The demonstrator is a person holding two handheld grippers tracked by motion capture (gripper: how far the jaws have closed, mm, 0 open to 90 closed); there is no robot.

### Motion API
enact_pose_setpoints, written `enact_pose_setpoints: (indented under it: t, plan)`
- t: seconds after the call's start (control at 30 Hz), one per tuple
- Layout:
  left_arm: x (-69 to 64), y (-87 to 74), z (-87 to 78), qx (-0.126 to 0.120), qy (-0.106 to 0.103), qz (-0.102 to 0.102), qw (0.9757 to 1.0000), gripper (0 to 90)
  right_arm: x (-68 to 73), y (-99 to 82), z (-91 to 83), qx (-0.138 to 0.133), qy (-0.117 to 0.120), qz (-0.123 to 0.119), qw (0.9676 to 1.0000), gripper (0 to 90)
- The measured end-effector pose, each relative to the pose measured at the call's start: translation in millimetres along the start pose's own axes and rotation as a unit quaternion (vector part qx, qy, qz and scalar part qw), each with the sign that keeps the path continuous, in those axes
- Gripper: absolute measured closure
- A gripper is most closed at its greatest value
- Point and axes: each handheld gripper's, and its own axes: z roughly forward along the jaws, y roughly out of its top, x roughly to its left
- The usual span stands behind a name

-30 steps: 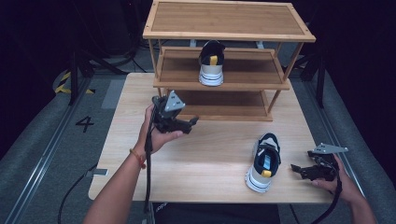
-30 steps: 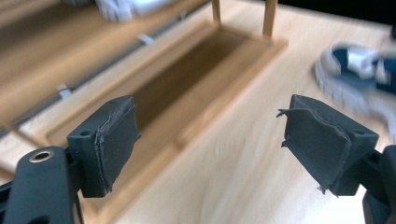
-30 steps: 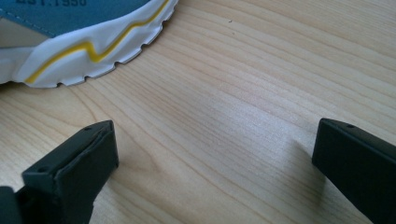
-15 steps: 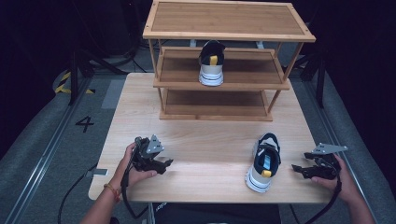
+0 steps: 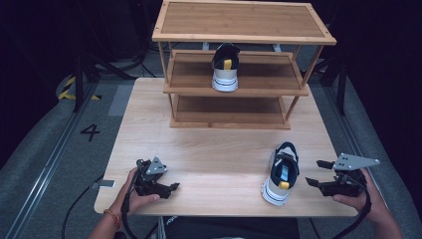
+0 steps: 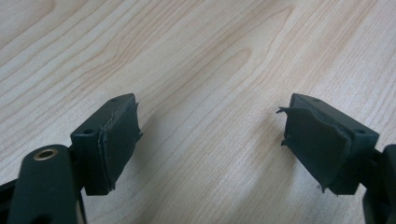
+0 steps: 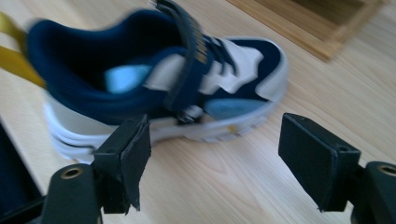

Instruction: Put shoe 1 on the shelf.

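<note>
Right claw [image 5: 312, 173] sits at the near right edge of the counter [image 5: 219, 149], held in the person's right hand [image 5: 366, 194], pointing toward the sneaker. Its jaws have just been narrowing but stand spread, with nothing between them; the right gripper view shows bare wood in the gap and the shoe just beyond the pads.

Navy-and-white sneaker [image 5: 281, 173] rests on its sole on the counter, near right, close beside the right claw but apart from it. Yellow pull tab at the heel, heel toward the person, toe toward the rack.

Left claw [image 5: 171, 185] low at the near left of the counter in the left hand [image 5: 133, 196], jaws spread wide over bare wood, gripping nothing.

Wooden shoe rack [image 5: 236, 64] stands at the far side. A matching sneaker [image 5: 225, 67] sits on its middle shelf.
</note>
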Motion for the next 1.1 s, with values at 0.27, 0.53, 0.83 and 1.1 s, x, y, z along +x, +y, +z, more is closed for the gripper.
enact_pose_setpoints:
  t: [0.27,0.53,0.83,1.1]
  plan:
    - [0.2,-1.8,0.7,-0.008,-0.003,-0.001,1.0000,18.3,37.5,26.8,-0.9,-0.020,0.032,-0.048,0.9981,30.7]
    - [1.2,-1.4,0.5,-0.007,-0.002,0.004,1.0000,18.0,72.4,45.6,9.6,-0.021,0.072,-0.089,0.9932,34.2]
    - [2.6,-0.6,1.1,-0.005,-0.004,0.009,0.9999,17.3,84.4,48.0,41.8,0.051,0.081,-0.086,0.9917,35.3]
    - [2.6,-0.3,1.6,-0.005,-0.007,0.009,0.9999,17.1,83.5,48.0,62.6,0.088,0.083,-0.071,0.9902,49.3]
